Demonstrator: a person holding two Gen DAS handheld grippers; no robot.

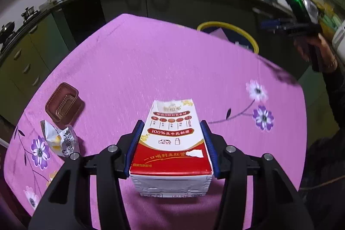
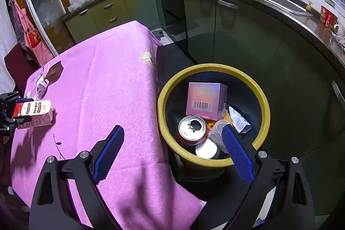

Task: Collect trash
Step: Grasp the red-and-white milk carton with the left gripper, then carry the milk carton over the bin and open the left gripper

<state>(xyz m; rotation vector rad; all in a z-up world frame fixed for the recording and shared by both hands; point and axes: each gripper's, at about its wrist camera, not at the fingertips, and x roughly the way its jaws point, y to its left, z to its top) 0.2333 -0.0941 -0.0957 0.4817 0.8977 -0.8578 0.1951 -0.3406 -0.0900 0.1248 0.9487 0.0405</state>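
Note:
A red and white milk carton (image 1: pixel 172 143) sits between the blue pads of my left gripper (image 1: pixel 171 122), which is shut on its two sides and holds it over the pink tablecloth (image 1: pixel 151 68). The right wrist view shows the same carton (image 2: pixel 36 111) at the far left in that gripper (image 2: pixel 8 109). My right gripper (image 2: pixel 172 129) is open and empty, straddling the table's edge and the yellow-rimmed trash bin (image 2: pixel 215 67). The bin holds a purple box (image 2: pixel 206 100), a drink can (image 2: pixel 193 128) and a white wrapper (image 2: pixel 239 120).
A brown plastic tray (image 1: pixel 63 102) and a crumpled snack wrapper (image 1: pixel 59 139) lie on the cloth to the carton's left. The bin (image 1: pixel 228 25) stands past the table's far right edge. Dark cabinets and a cluttered counter with a sink ring the table.

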